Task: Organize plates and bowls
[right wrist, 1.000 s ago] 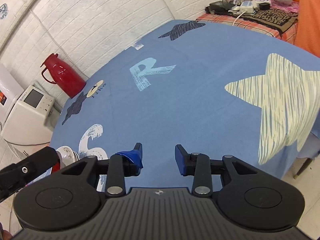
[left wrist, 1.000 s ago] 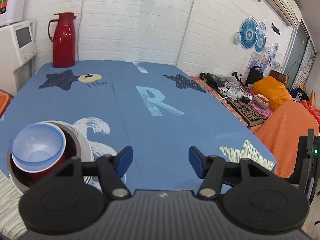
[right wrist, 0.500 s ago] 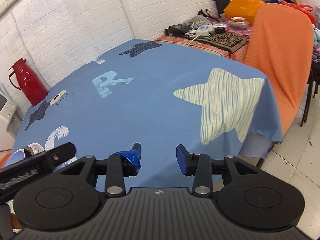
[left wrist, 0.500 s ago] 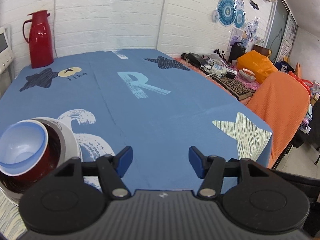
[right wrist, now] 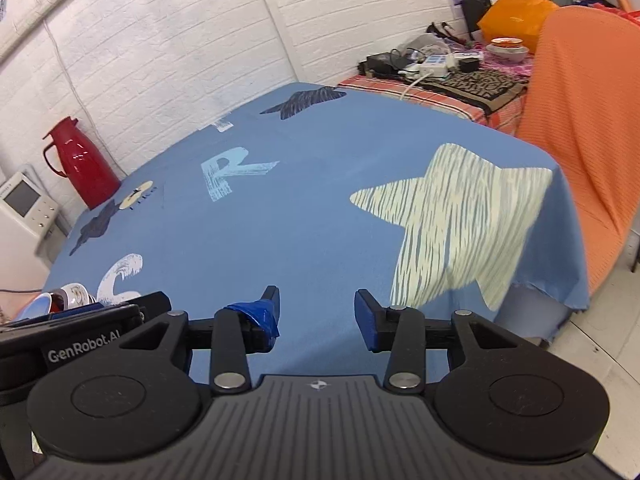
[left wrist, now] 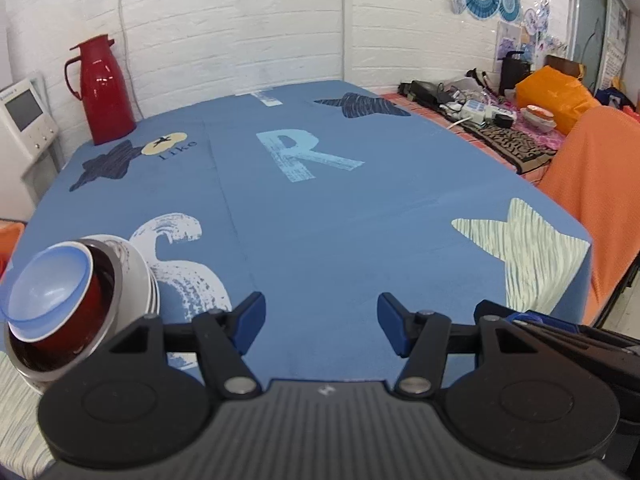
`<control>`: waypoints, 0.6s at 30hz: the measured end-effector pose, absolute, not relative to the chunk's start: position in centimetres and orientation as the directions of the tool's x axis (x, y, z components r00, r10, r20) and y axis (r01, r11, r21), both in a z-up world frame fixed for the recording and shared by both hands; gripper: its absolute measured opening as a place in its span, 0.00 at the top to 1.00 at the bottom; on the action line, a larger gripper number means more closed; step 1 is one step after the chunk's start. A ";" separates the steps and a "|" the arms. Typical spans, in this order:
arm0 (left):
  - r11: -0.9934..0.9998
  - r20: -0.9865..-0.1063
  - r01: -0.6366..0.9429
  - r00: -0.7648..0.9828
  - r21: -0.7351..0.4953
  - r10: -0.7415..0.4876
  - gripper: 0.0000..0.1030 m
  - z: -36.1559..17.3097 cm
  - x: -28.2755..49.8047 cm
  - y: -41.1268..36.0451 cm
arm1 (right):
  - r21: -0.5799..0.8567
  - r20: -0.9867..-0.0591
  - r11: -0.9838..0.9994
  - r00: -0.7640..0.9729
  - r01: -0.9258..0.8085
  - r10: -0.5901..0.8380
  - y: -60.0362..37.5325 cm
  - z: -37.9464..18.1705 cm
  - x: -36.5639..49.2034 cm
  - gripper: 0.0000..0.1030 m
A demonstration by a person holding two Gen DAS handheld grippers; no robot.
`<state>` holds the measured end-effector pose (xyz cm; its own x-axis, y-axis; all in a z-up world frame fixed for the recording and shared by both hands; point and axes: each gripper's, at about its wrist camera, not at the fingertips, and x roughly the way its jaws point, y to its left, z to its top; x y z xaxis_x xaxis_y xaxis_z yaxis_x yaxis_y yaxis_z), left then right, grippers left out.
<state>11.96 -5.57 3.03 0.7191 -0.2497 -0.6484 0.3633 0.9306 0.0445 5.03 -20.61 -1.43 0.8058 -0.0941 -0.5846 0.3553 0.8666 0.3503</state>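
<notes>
A nested stack stands at the table's near left corner: a pale blue bowl (left wrist: 46, 292) sits in a dark red bowl (left wrist: 96, 280), which sits in a white bowl (left wrist: 138, 272). In the left wrist view my left gripper (left wrist: 320, 320) hangs open and empty over the blue tablecloth (left wrist: 320, 220), just right of the stack. My right gripper (right wrist: 316, 314) is open and empty above the table's near edge. The stack (right wrist: 68, 296) peeks out at the far left of the right wrist view, partly hidden behind the other gripper's body (right wrist: 80, 332).
A red thermos (left wrist: 104, 88) stands at the far left corner by a white appliance (left wrist: 24, 120). An orange-covered chair (right wrist: 580, 120) flanks the table's right side. Behind it is a cluttered side table (right wrist: 440, 68) with cables and a small bowl (right wrist: 508, 50).
Both grippers have swung their views across the table over the last second and stayed open. The bowl stack has not moved on the table.
</notes>
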 end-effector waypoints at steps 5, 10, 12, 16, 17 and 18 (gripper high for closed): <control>0.966 -0.670 0.237 0.734 0.102 -0.109 0.42 3.1 14.6 -8.4 | 0.416 -0.564 0.866 0.826 0.278 0.007 -25.0 -1.6 8.2 0.74; 0.987 -0.662 0.107 0.750 0.123 0.001 0.42 4.4 17.2 -9.2 | 0.439 -0.573 0.873 0.814 0.213 0.090 -26.9 -0.8 11.5 0.74; 0.989 -0.658 0.064 0.752 0.137 0.042 0.42 5.1 17.5 -9.2 | 0.453 -0.571 0.870 0.812 0.193 0.118 -27.0 -0.5 12.0 0.74; 0.992 -0.645 0.000 0.760 0.128 0.083 0.41 5.5 16.4 -8.0 | 0.456 -0.557 0.879 0.815 0.137 0.162 -26.1 -0.2 12.0 0.73; 0.992 -0.650 -0.011 0.755 0.125 0.090 0.41 5.5 15.9 -7.5 | 0.452 -0.557 0.883 0.814 0.130 0.165 -25.5 -0.1 11.7 0.73; 0.992 -0.652 -0.019 0.752 0.126 0.097 0.42 5.4 15.3 -7.0 | 0.448 -0.560 0.884 0.812 0.130 0.164 -25.0 -0.1 11.3 0.73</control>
